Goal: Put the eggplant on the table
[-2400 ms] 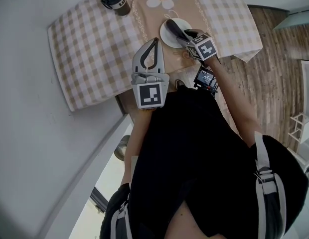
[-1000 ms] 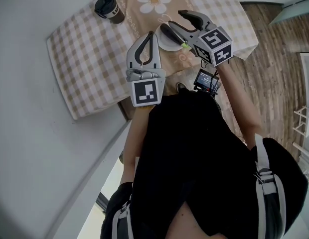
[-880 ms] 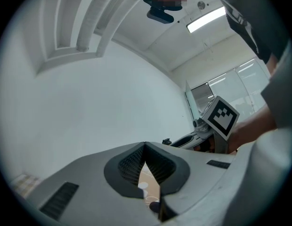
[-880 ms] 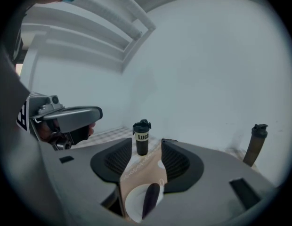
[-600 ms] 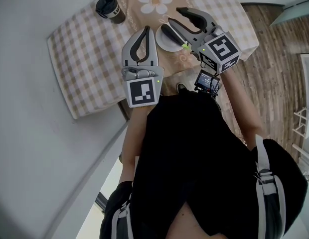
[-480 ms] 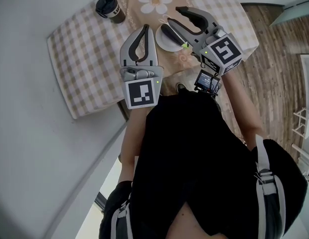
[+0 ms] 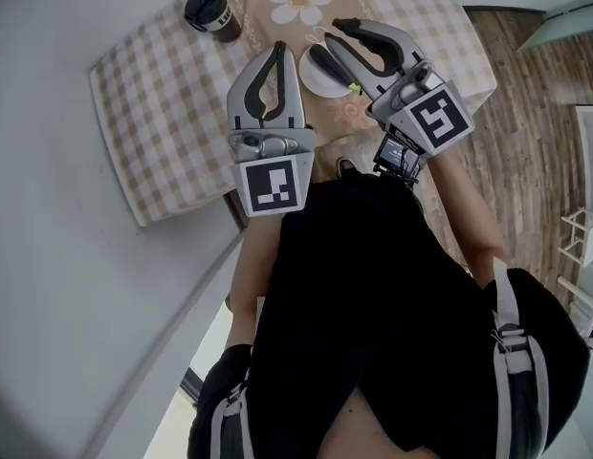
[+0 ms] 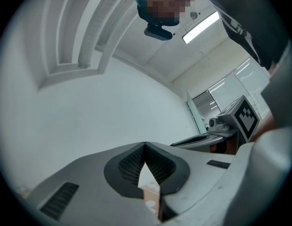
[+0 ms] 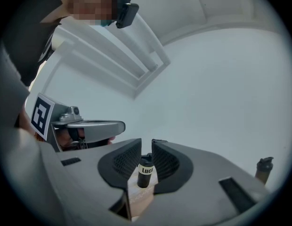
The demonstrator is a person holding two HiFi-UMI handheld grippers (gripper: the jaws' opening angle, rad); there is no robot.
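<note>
The right claw hangs over the table with its jaws narrow and closing, and nothing sits between them. Its own view shows only a slim gap, and through that gap a dark cup stands far ahead on the cloth. The left claw is level beside it, on its left. Its jaws are drawn together at the tips and empty (only a sliver of cloth shows through the hollow behind the tips in the left gripper view).

The eggplant is in neither claw. It lies below the right claw on a small white plate, and in the head view that claw's nearer jaw partly covers it. It is just to the right of the left claw's tips. The plate rests on the checked cloth, and the cup is well ahead of the left claw and off to its left.

Judging from this, the placing itself looks done: the eggplant is down, free of the pads and lying flat. The step in hand reads as the clearing away after the let-go. The next move calls for little. Both claws should stay above the plate's rim so that no jaw catches the rim or rolls the eggplant off. If bare cloth rather than the plate were meant (the task sentence does not say), the right claw would need to spread wide again. It would then come down over the eggplant across its narrow width and shift it beside the plate
</note>
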